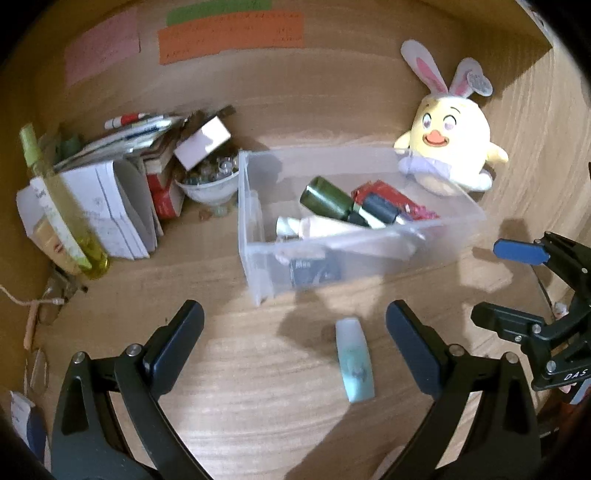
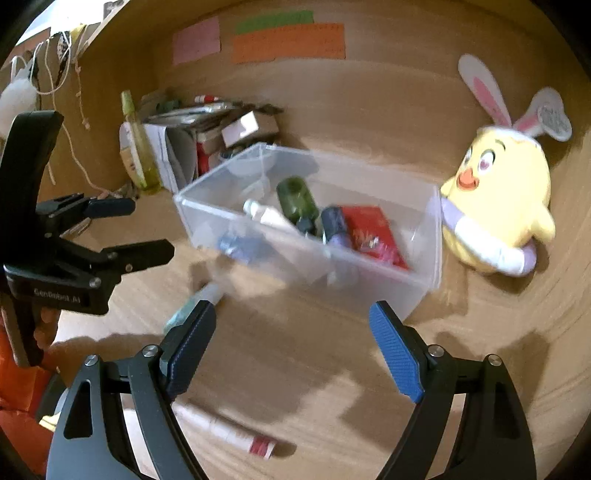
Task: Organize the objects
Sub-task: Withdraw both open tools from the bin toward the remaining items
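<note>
A clear plastic bin (image 1: 242, 206) (image 2: 199, 214) stands on the wooden desk. In it lie a green bottle (image 1: 325, 201) (image 2: 297, 199), a white tube (image 1: 317, 227), a red packet (image 2: 373, 232) and some dark items. A pale teal tube (image 1: 354, 360) (image 2: 184, 310) lies on the desk in front of the bin. My left gripper (image 1: 295, 325) (image 2: 151, 229) is open, with the tube lying ahead between its fingers, nearer the right one and untouched. My right gripper (image 2: 291, 321) (image 1: 485, 284) is wide open and empty. A white tube with a red cap (image 2: 229, 432) lies below it.
A yellow chick plush with bunny ears (image 1: 450, 147) (image 2: 498, 206) leans behind the bin's right end. At the left are stacked books and papers (image 1: 110, 206), a yellow-green bottle (image 1: 62, 206) and a white bowl of glass beads (image 1: 210, 184). Coloured paper notes (image 1: 229, 33) hang on the back wall.
</note>
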`<state>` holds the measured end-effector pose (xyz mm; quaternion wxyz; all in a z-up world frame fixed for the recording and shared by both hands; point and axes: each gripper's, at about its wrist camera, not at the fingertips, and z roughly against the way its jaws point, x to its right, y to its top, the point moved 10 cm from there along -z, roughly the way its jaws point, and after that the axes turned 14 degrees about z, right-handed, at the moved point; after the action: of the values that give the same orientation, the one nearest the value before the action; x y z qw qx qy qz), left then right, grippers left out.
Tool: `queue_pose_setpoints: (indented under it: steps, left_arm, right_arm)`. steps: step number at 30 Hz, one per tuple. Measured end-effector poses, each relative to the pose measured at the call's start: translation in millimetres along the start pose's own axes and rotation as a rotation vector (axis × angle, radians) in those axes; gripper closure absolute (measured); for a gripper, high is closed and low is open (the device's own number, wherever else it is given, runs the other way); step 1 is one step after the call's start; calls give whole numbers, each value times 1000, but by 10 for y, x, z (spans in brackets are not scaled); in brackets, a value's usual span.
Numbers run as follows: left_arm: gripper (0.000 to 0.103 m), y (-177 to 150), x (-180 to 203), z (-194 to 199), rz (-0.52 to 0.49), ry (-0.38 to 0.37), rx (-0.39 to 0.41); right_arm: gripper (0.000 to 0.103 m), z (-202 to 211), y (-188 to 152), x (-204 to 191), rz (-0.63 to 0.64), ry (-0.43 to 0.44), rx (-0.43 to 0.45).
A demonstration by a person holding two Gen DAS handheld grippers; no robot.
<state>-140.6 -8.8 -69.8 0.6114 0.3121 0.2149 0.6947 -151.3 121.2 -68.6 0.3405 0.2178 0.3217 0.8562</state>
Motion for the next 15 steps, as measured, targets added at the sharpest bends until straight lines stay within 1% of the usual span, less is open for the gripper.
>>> queue_pose_setpoints:
  steps: [6,15]
  left_arm:
    - [3,-201,-54,69,20,3,-27]
    - [3,-447,-77,260,29,0,-38]
  right_arm:
    - [20,8,-204,-130,-20,32,-27]
    - [20,79,-403,-308,-27,53,-40]
